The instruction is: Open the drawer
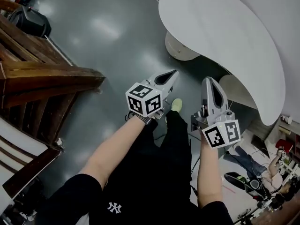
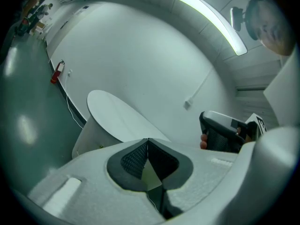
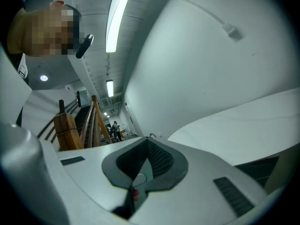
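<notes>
One wooden stair rail [image 1: 51,74] fills the left edge of our head view, above a glossy grey floor [image 1: 103,32]. Right of it, near the centre, our left gripper [image 1: 174,74] has its jaws pressed together on nothing. Just beside it, our right gripper [image 1: 208,81] is likewise closed and empty. A white round table [image 1: 225,27] on a white pedestal [image 1: 180,48] takes the upper right. We cannot tell where the drawer is.
</notes>
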